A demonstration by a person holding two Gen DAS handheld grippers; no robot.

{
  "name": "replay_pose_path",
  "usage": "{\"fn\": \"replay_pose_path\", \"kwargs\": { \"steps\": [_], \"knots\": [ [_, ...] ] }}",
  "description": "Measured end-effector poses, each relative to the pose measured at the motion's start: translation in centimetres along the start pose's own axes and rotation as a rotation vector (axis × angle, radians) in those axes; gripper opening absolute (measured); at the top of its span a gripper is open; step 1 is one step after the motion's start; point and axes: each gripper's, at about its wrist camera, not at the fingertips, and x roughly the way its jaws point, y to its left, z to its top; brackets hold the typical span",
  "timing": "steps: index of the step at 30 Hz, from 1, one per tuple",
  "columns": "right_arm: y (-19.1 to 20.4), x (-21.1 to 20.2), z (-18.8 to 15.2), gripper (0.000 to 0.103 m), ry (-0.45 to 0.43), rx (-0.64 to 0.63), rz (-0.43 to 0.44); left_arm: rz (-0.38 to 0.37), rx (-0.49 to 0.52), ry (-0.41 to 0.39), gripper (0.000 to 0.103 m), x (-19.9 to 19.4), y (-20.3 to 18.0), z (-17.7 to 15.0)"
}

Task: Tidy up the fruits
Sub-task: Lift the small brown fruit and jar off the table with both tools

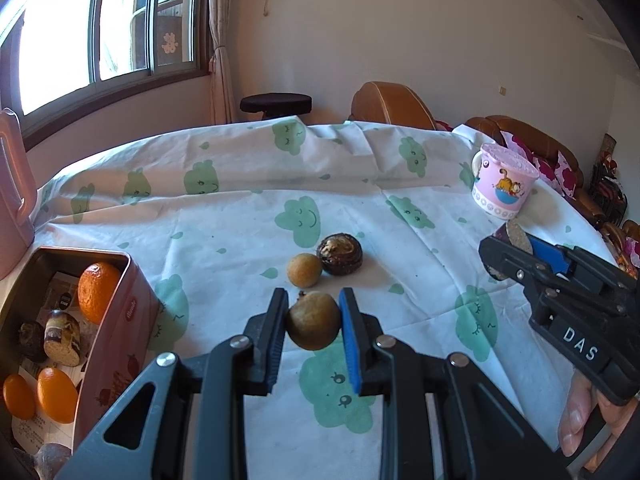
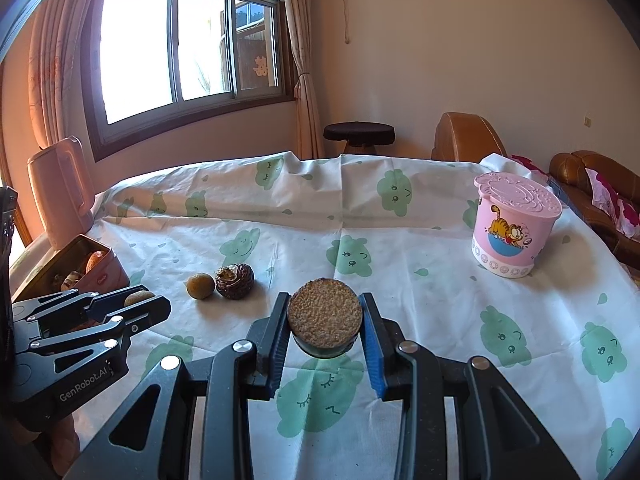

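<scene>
My left gripper is shut on a small round brown fruit, held just above the cloth. Beyond it a second small brown fruit lies beside a dark ridged fruit. At my left stands a pink tin box holding oranges and other dark pieces. My right gripper is shut on a round, dark-sided piece with a grainy tan top, lifted off the table. The right gripper also shows at the right of the left wrist view, the left gripper at the left of the right wrist view.
A table under a white cloth with green cloud prints fills both views. A lidded pink cartoon cup stands at the far right, a pink jug at the far left. Behind are a dark stool and brown sofa.
</scene>
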Motion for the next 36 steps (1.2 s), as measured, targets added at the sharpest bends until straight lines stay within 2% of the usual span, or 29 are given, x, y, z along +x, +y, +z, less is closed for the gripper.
{"fn": "replay_pose_path", "kwargs": {
  "steps": [36],
  "knots": [
    [0.2,-1.8,-0.1,0.035,-0.094,-0.010,0.003,0.055,0.020,-0.122,0.027,-2.3,-0.4,-0.1]
  ]
}}
